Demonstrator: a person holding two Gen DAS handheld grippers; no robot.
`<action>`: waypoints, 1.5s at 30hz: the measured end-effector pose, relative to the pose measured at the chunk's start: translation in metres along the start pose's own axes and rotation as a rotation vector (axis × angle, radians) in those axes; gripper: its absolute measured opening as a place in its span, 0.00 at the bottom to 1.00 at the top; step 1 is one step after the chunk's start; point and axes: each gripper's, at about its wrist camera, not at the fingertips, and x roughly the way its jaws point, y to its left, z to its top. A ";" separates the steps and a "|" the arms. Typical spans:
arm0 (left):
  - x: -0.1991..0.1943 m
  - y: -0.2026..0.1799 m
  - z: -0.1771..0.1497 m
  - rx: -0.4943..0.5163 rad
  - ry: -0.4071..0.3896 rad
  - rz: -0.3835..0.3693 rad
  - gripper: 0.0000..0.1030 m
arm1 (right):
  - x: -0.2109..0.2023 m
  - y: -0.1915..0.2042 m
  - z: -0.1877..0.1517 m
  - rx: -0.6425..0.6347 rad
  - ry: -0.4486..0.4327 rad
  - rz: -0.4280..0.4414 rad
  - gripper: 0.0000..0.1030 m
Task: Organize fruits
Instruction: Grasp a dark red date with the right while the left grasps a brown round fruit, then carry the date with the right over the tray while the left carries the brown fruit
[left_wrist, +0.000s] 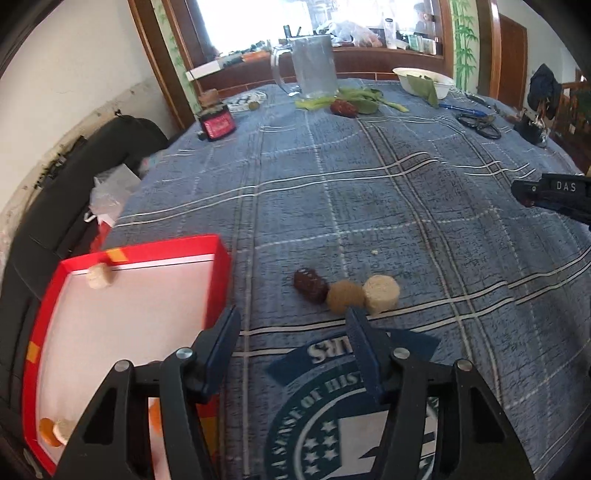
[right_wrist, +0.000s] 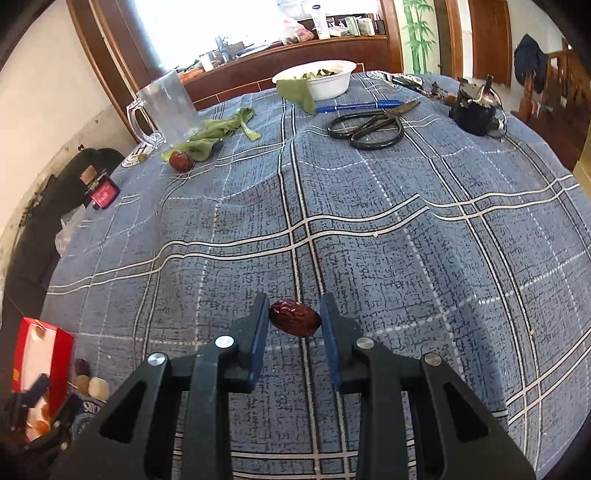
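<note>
From the left wrist, a dark red date (left_wrist: 311, 285), a tan round fruit (left_wrist: 345, 295) and a pale round fruit (left_wrist: 381, 294) sat touching in a row on the blue plaid cloth (left_wrist: 369, 192), just ahead of the left gripper (left_wrist: 291, 325); its jaws stood apart with nothing between them. A red box (left_wrist: 218, 258) lay at the left, a pale piece (left_wrist: 99, 276) at its far wall. Beyond stood a clear pitcher (left_wrist: 314, 66) and green leaves (left_wrist: 354, 96). From the right wrist, the right gripper (right_wrist: 294, 318) was clamped on a wrinkled red date (right_wrist: 294, 317), both pads pressing its ends, right over the cloth. Farther off lay black scissors (right_wrist: 369, 127), a blue pen (right_wrist: 354, 107) and a white bowl (right_wrist: 328, 83), with wood panelling behind.
</note>
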 end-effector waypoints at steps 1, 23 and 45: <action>0.001 -0.002 0.001 0.004 0.001 -0.002 0.57 | 0.000 0.000 0.000 0.003 0.000 0.002 0.29; -0.012 -0.012 0.001 -0.003 -0.024 -0.130 0.20 | 0.002 0.003 -0.001 0.018 0.015 0.049 0.29; -0.081 0.064 -0.045 -0.108 -0.109 -0.058 0.20 | -0.020 0.013 -0.004 -0.021 -0.102 0.106 0.29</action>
